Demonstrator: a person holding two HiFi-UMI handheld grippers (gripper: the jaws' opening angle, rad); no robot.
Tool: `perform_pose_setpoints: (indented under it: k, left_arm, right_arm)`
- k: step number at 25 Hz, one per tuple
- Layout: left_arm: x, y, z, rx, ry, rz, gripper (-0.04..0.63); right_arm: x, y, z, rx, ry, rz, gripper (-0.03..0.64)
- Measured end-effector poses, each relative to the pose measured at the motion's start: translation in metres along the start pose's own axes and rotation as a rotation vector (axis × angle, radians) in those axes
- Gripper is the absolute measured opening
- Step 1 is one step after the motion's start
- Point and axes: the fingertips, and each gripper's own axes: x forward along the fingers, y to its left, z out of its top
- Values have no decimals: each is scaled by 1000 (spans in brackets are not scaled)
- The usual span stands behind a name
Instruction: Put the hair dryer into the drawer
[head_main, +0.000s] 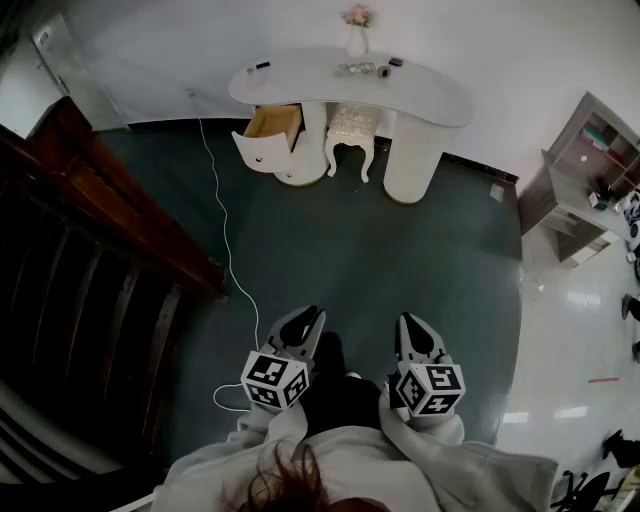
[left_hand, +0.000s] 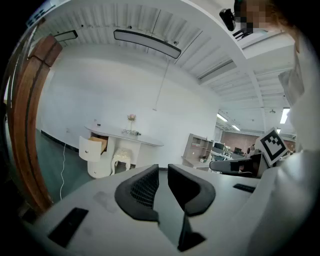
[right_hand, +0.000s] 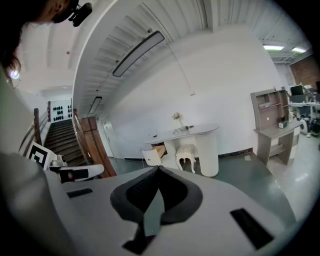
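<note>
A white dressing table (head_main: 420, 100) stands far across the room by the back wall. Its left drawer (head_main: 270, 123) is pulled out, showing a wooden inside; it also shows as drawer (left_hand: 97, 145) and drawer (right_hand: 157, 152). Several small items (head_main: 360, 69) lie on the tabletop, too small to tell a hair dryer among them. My left gripper (head_main: 305, 325) (left_hand: 162, 172) is held low in front of the person, jaws a narrow gap apart with nothing between. My right gripper (head_main: 417, 335) (right_hand: 157, 172) is beside it, jaw tips touching, empty.
A white stool (head_main: 352, 130) sits under the table and a vase of flowers (head_main: 357, 30) on top. A white cable (head_main: 228, 250) trails over the dark green floor (head_main: 380, 250). A wooden stair railing (head_main: 110, 210) runs along the left; a shelf desk (head_main: 580, 180) stands at right.
</note>
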Motion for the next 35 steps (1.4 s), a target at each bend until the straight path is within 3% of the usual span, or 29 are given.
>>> perform_pose_setpoints:
  k: [5, 13, 24, 35]
  left_arm:
    - [14, 16, 7, 2, 14, -9, 63]
    - [59, 32, 6, -27, 24, -27, 63]
    - [168, 99, 65, -12, 17, -55, 63]
    - [243, 170, 102, -35, 23, -63, 63]
  right_arm:
    - [16, -6, 8, 28, -6, -44, 49]
    - [53, -25, 12, 21, 30, -39, 49]
    - [167, -56, 76, 30, 25, -43, 49]
    - [264, -64, 118, 31, 39, -52, 49]
